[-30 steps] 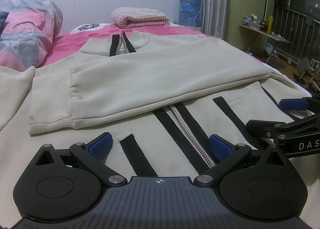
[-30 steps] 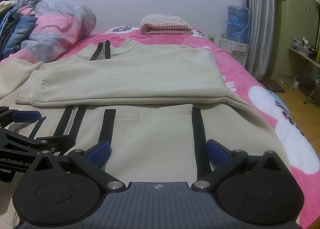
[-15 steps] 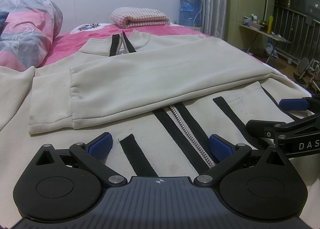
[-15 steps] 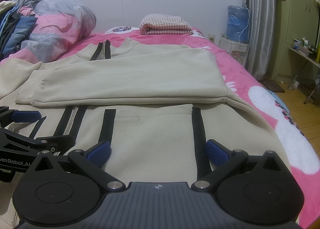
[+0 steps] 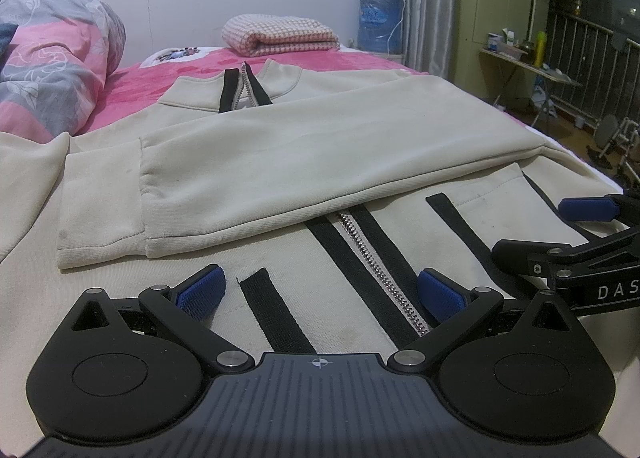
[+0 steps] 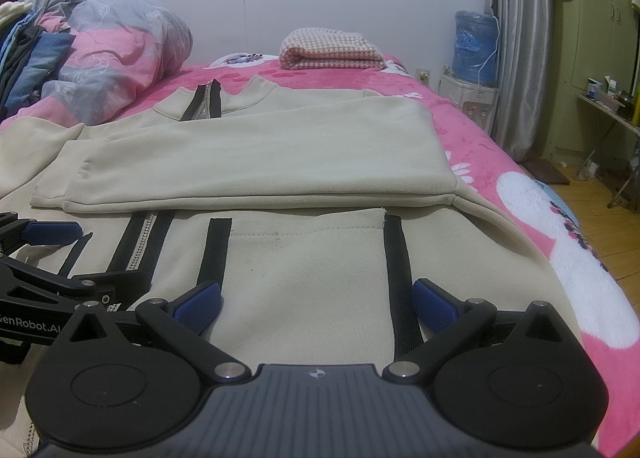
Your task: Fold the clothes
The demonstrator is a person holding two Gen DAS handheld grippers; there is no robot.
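Both spread wide, gripping nothing: left gripper [image 5: 320, 290] over zipper [image 5: 380, 270], right gripper [image 6: 316, 300] over pocket [image 6: 304, 254]. Positioned low at jacket [image 5: 320, 150] hem, probably for folding upward onto sleeve [image 6: 256, 170] laid flat across chest.

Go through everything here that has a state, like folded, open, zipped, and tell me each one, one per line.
Beige jacket: spread flat on the bed, front up.
Jacket sleeve: folded across the chest.
Jacket zipper: closed where visible, open at the collar.
Checked blanket: folded.
Quilt: bunched up.
Left gripper: open, holding nothing.
Right gripper: open, holding nothing.
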